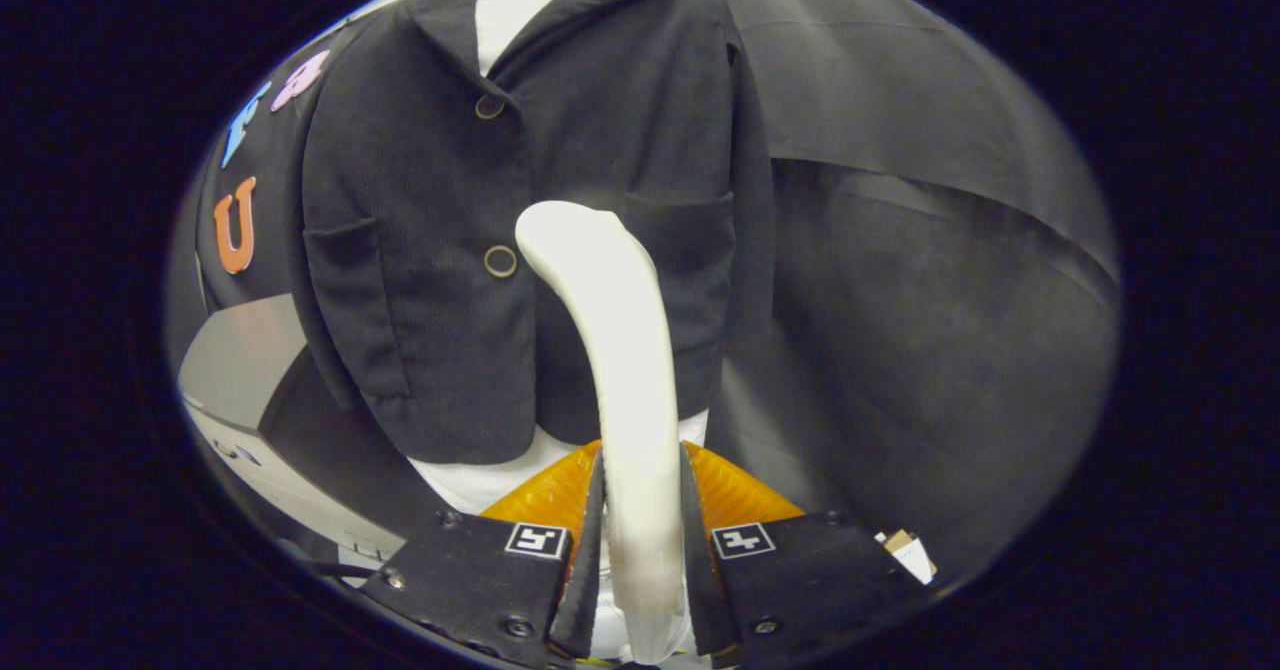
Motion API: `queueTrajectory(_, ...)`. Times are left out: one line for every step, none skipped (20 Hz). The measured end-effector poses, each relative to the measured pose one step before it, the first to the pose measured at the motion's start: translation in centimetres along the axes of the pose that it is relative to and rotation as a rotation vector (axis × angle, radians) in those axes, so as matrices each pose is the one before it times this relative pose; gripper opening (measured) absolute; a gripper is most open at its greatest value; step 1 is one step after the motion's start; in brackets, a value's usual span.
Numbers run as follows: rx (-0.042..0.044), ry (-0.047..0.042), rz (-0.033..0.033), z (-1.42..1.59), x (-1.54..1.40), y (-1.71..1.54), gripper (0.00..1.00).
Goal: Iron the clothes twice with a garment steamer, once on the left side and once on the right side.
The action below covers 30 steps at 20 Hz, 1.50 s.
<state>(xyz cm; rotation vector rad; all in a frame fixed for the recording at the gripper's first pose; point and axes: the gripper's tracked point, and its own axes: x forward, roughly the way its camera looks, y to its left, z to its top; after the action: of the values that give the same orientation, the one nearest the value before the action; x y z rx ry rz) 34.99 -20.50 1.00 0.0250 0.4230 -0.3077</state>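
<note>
A dark jacket (430,210) with two round buttons hangs upright over a white shirt (500,10), straight ahead of me. My gripper (643,510) is shut on the handle of a white garment steamer (620,350), both fingers pressing its sides. The steamer rises from between the fingers and curves forward. Its head sits against the jacket's front just right of the lower button (500,261), near the right pocket (690,230). The white shirt's hem (470,485) shows below the jacket.
Black cloth (920,280) hangs as the booth wall to the right of and behind the jacket. A grey box-like surface (240,360) stands low to the left of the jacket. A small cardboard piece (905,547) lies beside the right finger.
</note>
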Motion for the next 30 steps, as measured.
queueTrajectory(-0.00167, 0.00905, 0.00548, -0.483, 0.346, -0.021, 0.39)
queueTrajectory(-0.00296, 0.00792, 0.00633, -0.344, 0.373, -0.037, 0.39)
queueTrajectory(-0.00526, 0.00817, 0.00680, -0.487, 0.146, -0.159, 0.40)
queueTrajectory(-0.00343, 0.00898, 0.00836, -0.443, 0.215, -0.174, 0.40)
queueTrajectory(-0.00067, 0.00880, 0.00889, -0.428, 0.213, -0.051, 0.40)
queueTrajectory(0.00006, 0.00801, 0.01037, -0.519, 0.220, -0.078, 0.40)
queueTrajectory(-0.00431, 0.00865, 0.01343, -0.472, 0.199, 0.020, 0.40)
queueTrajectory(-0.00567, 0.01235, 0.01517, -0.481, 0.179, -0.061, 0.40)
queueTrajectory(0.00249, 0.01244, 0.01770, -0.456, 0.267, 0.142, 0.40)
queueTrajectory(0.00886, 0.00642, 0.01895, -0.191, 0.105, 0.162, 0.40)
queueTrajectory(0.01061, 0.00884, 0.01784, -0.714, 0.302, 0.221, 0.40)
queueTrajectory(0.01701, 0.00998, 0.01609, -0.575, 0.136, 0.269, 0.40)
queueTrajectory(0.01401, 0.00909, 0.01106, -0.773, -0.036, 0.044, 0.40)
queueTrajectory(0.00549, 0.00703, 0.00367, -0.453, 0.022, -0.060, 0.40)
queueTrajectory(0.01028, 0.00220, -0.00056, -0.592, -0.070, -0.185, 0.40)
queueTrajectory(0.01145, -0.00066, -0.00006, -0.572, -0.254, -0.105, 0.40)
queueTrajectory(0.00640, -0.00322, -0.00011, -1.165, -1.221, -0.575, 0.40)
queueTrajectory(0.00547, -0.00733, -0.00507, -0.720, -1.179, -0.390, 0.39)
queueTrajectory(0.00353, -0.00889, -0.01026, -0.726, -1.096, -0.289, 0.39)
queueTrajectory(0.00344, -0.01177, -0.01197, -0.610, -1.333, -0.054, 0.40)
queueTrajectory(0.00519, -0.01167, -0.01366, -0.765, -1.606, 0.213, 0.40)
queueTrajectory(0.00670, -0.01034, -0.00983, -0.858, -1.700, 0.287, 0.40)
queueTrajectory(0.00636, -0.01297, -0.00933, -1.032, -1.822, 0.349, 0.40)
queueTrajectory(0.00020, -0.01045, -0.00968, -1.037, -1.811, 0.652, 0.40)
queueTrajectory(-0.00370, -0.00991, -0.00788, -1.231, -1.873, 0.717, 0.39)
queueTrajectory(-0.00629, -0.00843, -0.00435, -1.098, -1.927, 1.149, 0.40)
queueTrajectory(-0.00261, -0.00115, -0.00248, -1.210, -1.622, 0.937, 0.40)
queueTrajectory(0.00365, 0.00000, 0.00456, -1.004, -1.668, 1.241, 0.40)
queueTrajectory(0.00008, 0.00523, 0.00893, -1.019, -1.705, 1.088, 0.40)
queueTrajectory(-0.01079, 0.00935, 0.01066, -1.155, -2.085, 1.227, 0.40)
